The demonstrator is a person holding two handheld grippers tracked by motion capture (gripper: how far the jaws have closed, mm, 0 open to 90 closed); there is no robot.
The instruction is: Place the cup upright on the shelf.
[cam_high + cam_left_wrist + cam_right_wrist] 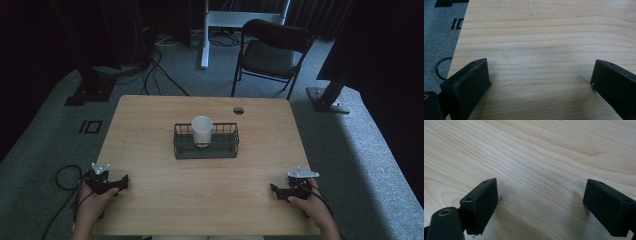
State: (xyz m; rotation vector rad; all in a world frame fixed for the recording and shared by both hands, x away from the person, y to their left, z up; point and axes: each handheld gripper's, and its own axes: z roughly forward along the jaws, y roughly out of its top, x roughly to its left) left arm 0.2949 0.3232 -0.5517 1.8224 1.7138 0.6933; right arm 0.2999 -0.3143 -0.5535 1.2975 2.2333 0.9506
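You are holding the left gripper (124, 183) and right gripper (273, 190) wide open, empty, over bare table (150, 125); the high view is adding a white cup (202, 130) standing in the wire basket (225, 149).

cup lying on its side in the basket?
No, the white cup stands upright in the left half of the dark wire basket, its open mouth facing up in the high view.
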